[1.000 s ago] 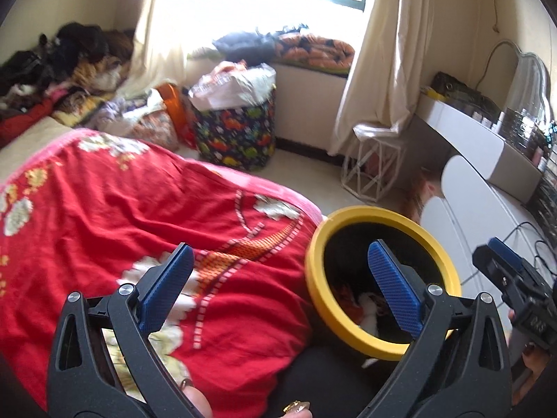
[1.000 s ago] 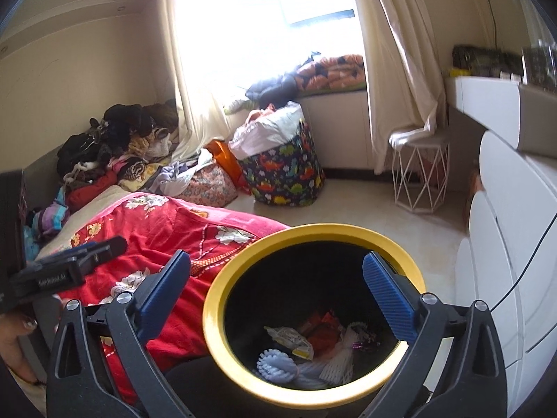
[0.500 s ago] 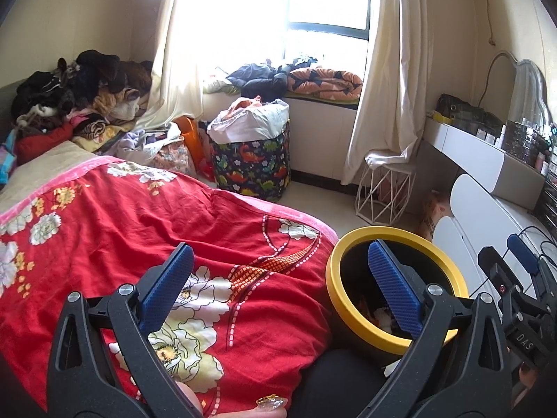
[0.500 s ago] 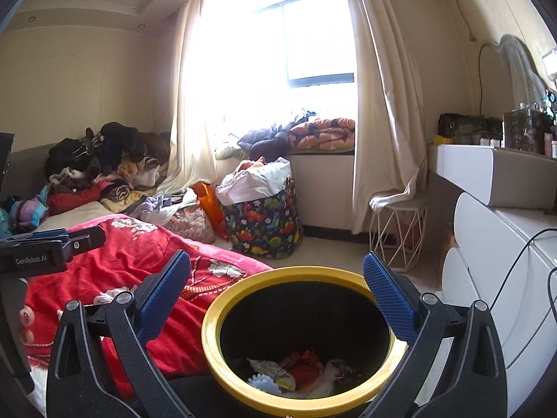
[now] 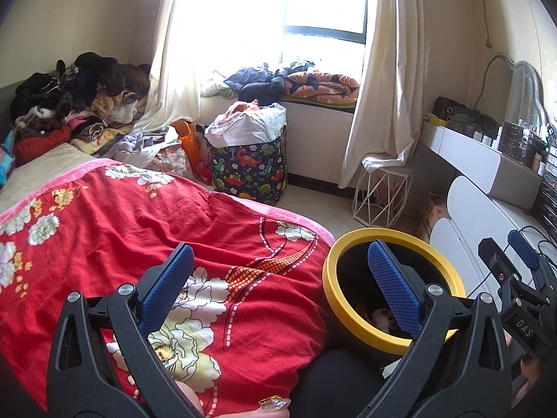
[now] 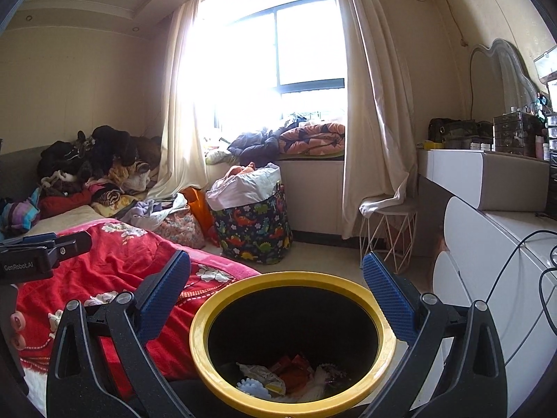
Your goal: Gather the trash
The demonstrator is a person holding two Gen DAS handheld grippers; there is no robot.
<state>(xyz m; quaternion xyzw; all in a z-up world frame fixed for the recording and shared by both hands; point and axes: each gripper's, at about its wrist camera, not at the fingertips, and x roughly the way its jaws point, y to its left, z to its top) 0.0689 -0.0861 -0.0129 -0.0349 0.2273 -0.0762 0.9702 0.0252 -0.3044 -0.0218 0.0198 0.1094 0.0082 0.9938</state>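
A black bin with a yellow rim point(image 6: 222, 313) stands beside the bed, holding wrappers and crumpled trash point(image 6: 289, 379) at its bottom. My right gripper point(image 6: 276, 291) hovers open just above the bin's mouth, nothing between its blue pads. In the left wrist view the same bin's yellow rim point(image 5: 329, 278) sits at lower right, and my left gripper point(image 5: 278, 280) is open and empty over the edge of the red floral blanket point(image 5: 122, 226). The right gripper's body point(image 5: 518, 299) shows at the far right of that view.
A dinosaur-print hamper point(image 6: 254, 226) full of laundry stands on the floor by the window. A white wire stool point(image 6: 390, 233) sits near the curtain. White drawers and a vanity shelf point(image 6: 487, 181) line the right wall. Clothes pile point(image 5: 76, 94) at the bed's far end.
Both grippers have tilted upward, so the bin has dropped lower in both views and more of the window and ceiling shows. Both stay open and empty.
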